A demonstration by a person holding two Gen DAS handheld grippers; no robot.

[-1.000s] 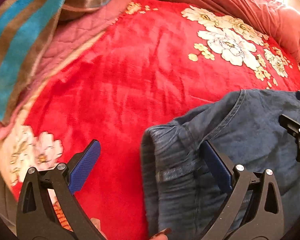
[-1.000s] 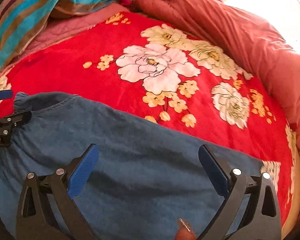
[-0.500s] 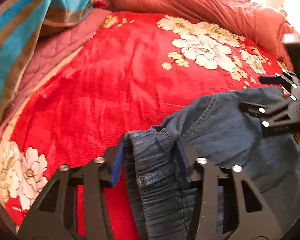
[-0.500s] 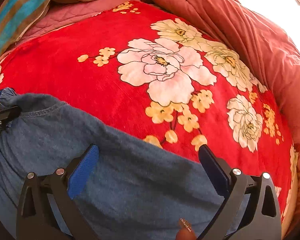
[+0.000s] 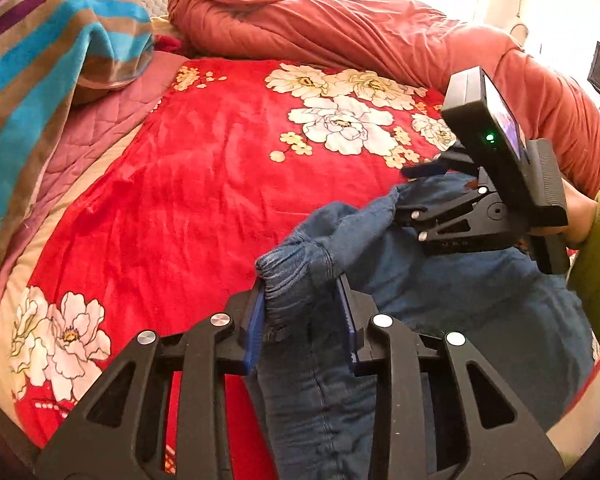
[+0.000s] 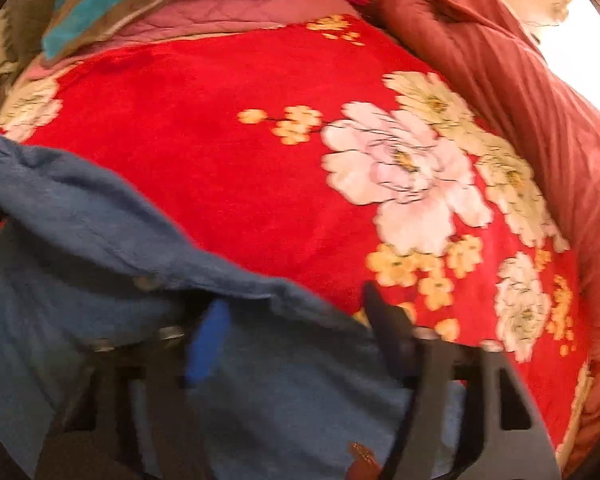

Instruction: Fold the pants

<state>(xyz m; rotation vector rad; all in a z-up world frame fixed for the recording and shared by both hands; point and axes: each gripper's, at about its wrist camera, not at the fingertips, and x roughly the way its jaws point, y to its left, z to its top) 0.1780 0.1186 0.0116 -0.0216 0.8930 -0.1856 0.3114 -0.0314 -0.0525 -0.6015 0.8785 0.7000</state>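
1. My left gripper, open a second before, had its jaws clamped on the bunched hem of the pants
2. Pants lay on the red bed blanket, edge lifting
3. Right gripper blurred; its jaws seemed to be closing on denim, grip uncertain

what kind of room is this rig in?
Most likely a bedroom. The jeans lie on a bed spread with a red floral blanket, a bunched rust-red quilt lies along its far side, and a striped towel-like cloth is heaped at the far left.
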